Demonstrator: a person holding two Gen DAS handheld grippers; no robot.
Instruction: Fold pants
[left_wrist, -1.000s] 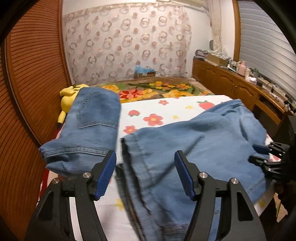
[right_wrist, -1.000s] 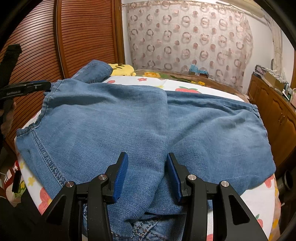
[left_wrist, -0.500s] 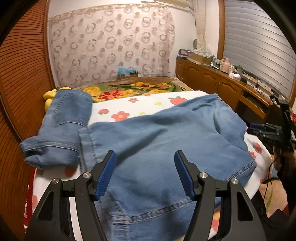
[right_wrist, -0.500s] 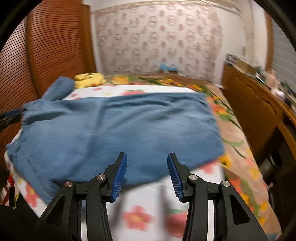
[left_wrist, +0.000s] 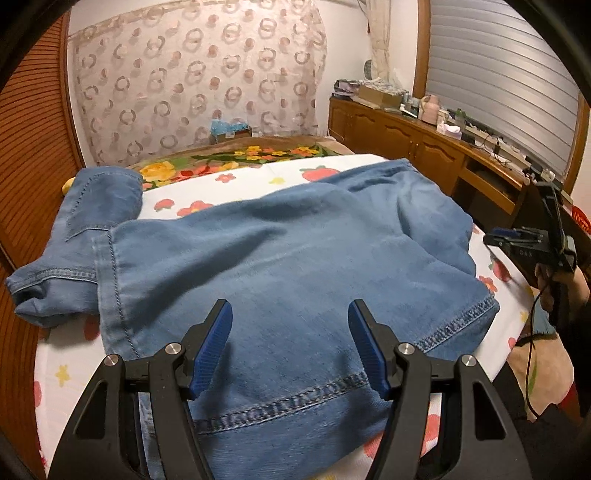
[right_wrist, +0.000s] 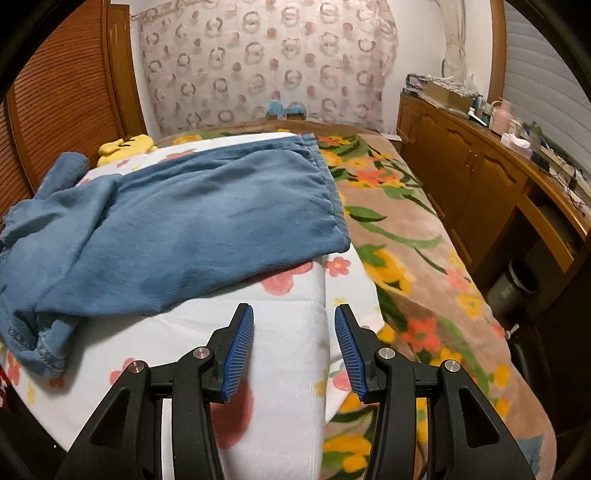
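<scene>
Denim pants (left_wrist: 288, 258): folded over, lying on the floral sheet (right_wrist: 280, 354), second folded jeans (left_wrist: 85, 236) at ten o'clock. Left gripper (left_wrist: 290, 347): released, over the hem; I'd square the edges first. Right gripper (right_wrist: 293, 347): released, empty, at four o'clock off the cloth.

Blue denim pants (left_wrist: 280, 266) — folded (rumpled) — lie on bed.

left tool (left_wrist: 290, 345) agape (empty), right tool (right_wrist: 294, 349) likewise
</scene>
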